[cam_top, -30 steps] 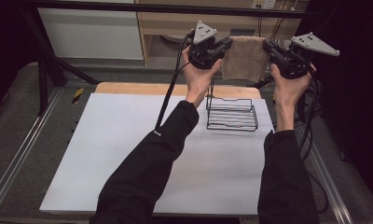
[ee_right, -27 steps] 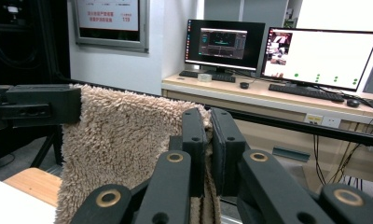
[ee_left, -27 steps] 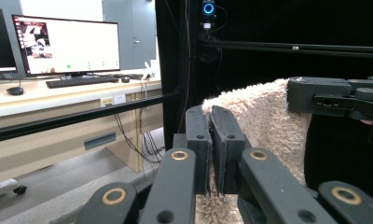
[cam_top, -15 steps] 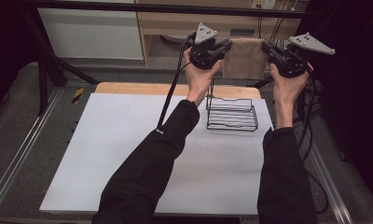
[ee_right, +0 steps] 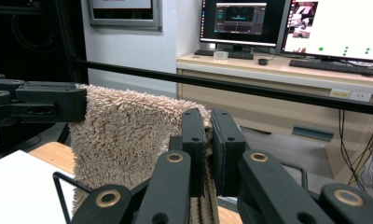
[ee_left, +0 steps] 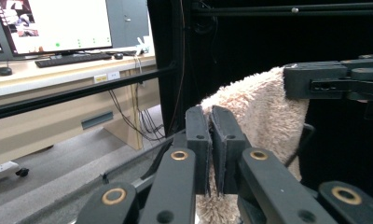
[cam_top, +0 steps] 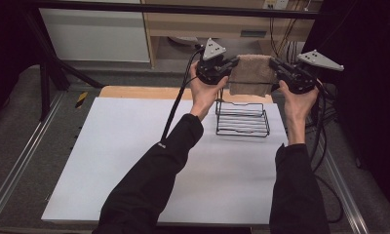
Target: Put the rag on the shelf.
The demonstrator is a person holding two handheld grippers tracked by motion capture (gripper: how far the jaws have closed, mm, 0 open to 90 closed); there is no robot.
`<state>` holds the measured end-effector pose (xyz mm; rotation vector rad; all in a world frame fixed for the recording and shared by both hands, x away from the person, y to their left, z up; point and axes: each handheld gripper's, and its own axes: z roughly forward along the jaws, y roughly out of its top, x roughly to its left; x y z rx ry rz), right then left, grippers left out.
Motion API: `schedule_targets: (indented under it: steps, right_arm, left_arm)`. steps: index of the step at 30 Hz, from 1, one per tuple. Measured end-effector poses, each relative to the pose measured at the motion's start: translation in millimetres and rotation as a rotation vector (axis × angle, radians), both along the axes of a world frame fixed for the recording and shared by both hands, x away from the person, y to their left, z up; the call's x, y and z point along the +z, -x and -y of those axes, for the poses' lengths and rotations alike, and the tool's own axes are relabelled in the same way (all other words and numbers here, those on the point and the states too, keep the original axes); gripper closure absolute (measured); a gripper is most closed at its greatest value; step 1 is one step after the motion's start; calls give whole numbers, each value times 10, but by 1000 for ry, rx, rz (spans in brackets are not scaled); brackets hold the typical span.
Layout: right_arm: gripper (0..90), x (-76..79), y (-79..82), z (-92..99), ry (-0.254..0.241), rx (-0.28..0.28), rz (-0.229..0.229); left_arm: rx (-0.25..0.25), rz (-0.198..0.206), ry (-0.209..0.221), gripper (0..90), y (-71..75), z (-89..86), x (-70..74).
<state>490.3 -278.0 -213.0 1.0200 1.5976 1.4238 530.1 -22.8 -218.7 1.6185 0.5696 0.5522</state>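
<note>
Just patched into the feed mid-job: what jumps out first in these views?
A fluffy beige towel hangs stretched in the air between the left gripper and the right gripper, each pinching a top corner with its fingers shut. It hangs above the far right part of the white table, over a black wire basket. Lit monitors stand on a desk beyond.

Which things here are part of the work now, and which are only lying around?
Part of the work:
- beige towel, held up between both grippers
- left gripper, shut on one top corner
- right gripper, shut on the other corner
- black wire basket, below the towel

Only lying around:
- keyboard and monitors on the desk behind
- yellow-black object left of the table
</note>
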Motion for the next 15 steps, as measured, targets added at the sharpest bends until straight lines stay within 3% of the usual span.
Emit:
schedule_targets:
  steps: [15]
  right_arm:
    - [847, -111, 155, 73, 14, 25, -30]
  left_arm:
    - [-53, -10, -44, 861, 132, 11, -97]
